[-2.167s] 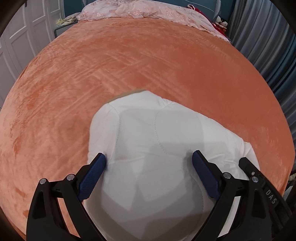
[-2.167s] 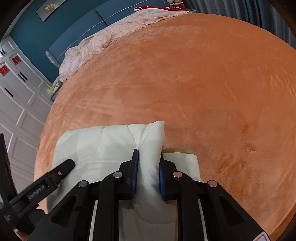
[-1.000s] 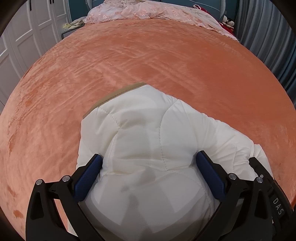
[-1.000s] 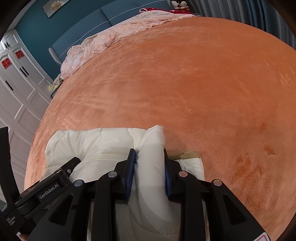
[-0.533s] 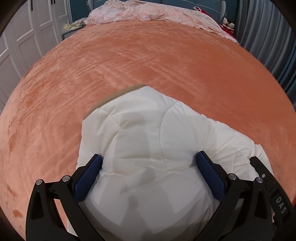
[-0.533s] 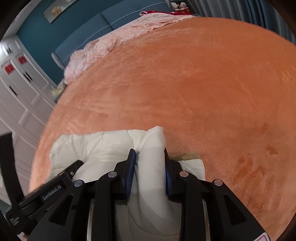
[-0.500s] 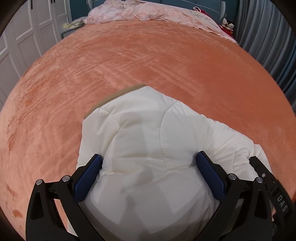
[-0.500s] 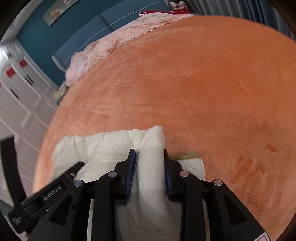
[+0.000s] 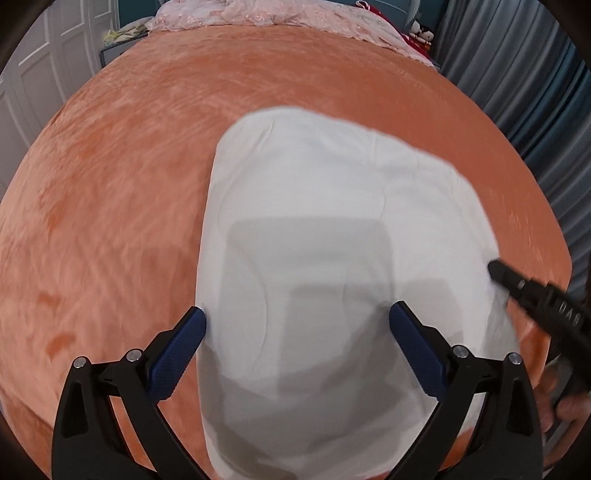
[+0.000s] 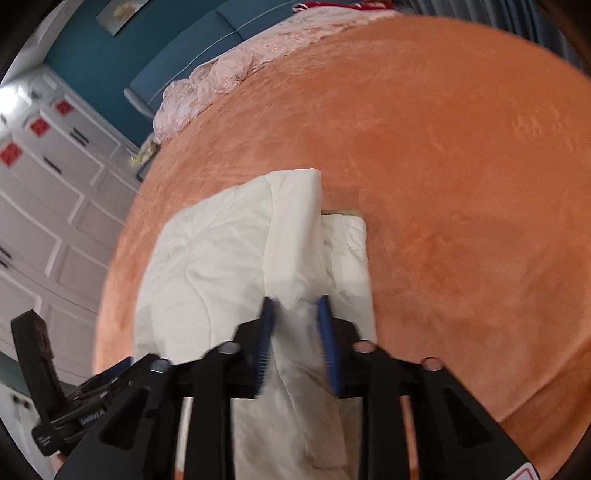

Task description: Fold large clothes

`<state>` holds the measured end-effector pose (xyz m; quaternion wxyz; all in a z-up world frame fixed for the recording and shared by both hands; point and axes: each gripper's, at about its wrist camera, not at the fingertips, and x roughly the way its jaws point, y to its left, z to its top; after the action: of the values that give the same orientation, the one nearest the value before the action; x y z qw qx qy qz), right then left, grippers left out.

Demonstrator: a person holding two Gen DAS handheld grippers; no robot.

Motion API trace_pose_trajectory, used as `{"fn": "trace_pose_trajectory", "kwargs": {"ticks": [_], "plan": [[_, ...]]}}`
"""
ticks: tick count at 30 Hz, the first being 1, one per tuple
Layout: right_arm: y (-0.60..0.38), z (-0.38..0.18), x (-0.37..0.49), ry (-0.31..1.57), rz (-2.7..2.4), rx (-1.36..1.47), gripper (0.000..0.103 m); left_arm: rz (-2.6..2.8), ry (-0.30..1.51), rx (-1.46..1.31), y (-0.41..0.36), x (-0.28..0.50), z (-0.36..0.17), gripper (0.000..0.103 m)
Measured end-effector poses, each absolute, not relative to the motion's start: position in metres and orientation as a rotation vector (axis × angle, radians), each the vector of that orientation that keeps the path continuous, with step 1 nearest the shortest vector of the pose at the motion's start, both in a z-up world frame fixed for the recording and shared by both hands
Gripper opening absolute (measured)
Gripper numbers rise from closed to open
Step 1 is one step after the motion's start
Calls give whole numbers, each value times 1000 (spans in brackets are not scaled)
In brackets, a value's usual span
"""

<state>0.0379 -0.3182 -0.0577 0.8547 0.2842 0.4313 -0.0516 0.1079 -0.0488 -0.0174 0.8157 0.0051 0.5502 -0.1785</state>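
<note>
Left wrist view: The left gripper [image 9: 297, 325] is spread wide, both blue pads apart and gripping nothing. The left pad [image 9: 177, 354] sits at the left edge of the white padded garment [image 9: 332, 229]; the right pad [image 9: 417, 347] lies over the garment's surface. The garment lies folded on the orange blanket [image 9: 129, 166] that covers the bed, occupying the centre and lower part of the frame. A grey shadow of the tool falls across the fabric between the pads. At the right edge, part of the right gripper [image 9: 532, 295] is visible as a black bar touching or just above the garment's right border; which one cannot be determined, as this region is blurred. A pink patterned quilt [image 9: 280, 16] lies bunched at the far end of the bed. Grey curtains [image 9: 517, 74] hang at the right, and white cabinet doors [image 9: 44, 66] stand at the left.

Right wrist view: The right gripper [image 10: 297, 332] is clenched on a raised fold of the white padded garment [image 10: 207, 251], with cloth pinched between the two blue pads. The fold runs forward from the pads and ends in a squared corner above the flatter layers. A tan strip [image 10: 341, 212] shows at the garment's far right edge, against the orange blanket [image 10: 461, 166]. The left gripper [image 10: 74, 406] appears in the lower left corner, just beside the garment's left side. The pink patterned quilt [image 10: 236, 70] lies against a blue headboard [image 10: 192, 48]. White cabinet doors [image 10: 55, 192] with red decals fill the left side. The frame is motion-blurred.
</note>
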Motion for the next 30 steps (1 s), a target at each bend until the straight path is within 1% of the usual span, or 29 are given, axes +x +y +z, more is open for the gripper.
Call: {"fn": "trace_pose_trajectory", "kwargs": {"ticks": [2, 5, 9, 19, 21, 24, 25, 26, 27, 28, 30], "plan": [[-313, -61, 41, 925, -142, 522, 9, -372, 1173, 10, -48, 103, -22, 98], [-305, -75, 44, 949, -175, 455, 9, -360, 1169, 22, -51, 103, -25, 98], [-306, -90, 46, 957, -189, 436, 9, -347, 1154, 60, -56, 101, -28, 98], [-299, -96, 46, 940, -212, 361, 9, -317, 1120, 90, -60, 96, -33, 98], [-299, -97, 45, 927, -213, 361, 10, -316, 1114, 94, -60, 95, -33, 98], [-298, -97, 37, 901, -210, 370, 15, -313, 1113, 90, -60, 93, -32, 98], [-300, -94, 30, 887, -217, 380, 22, -312, 1114, 86, -60, 93, -31, 98], [-301, -91, 24, 879, -230, 391, 38, -313, 1119, 71, -57, 94, -29, 98], [-306, -85, 17, 872, -261, 410, 49, -316, 1130, 43, -52, 94, -26, 98], [-311, -81, 13, 866, -288, 428, 66, -317, 1145, 5, -45, 95, -23, 98], [-323, -77, -1, 846, -264, 514, 68, -316, 1169, -73, -29, 96, -19, 98]]}}
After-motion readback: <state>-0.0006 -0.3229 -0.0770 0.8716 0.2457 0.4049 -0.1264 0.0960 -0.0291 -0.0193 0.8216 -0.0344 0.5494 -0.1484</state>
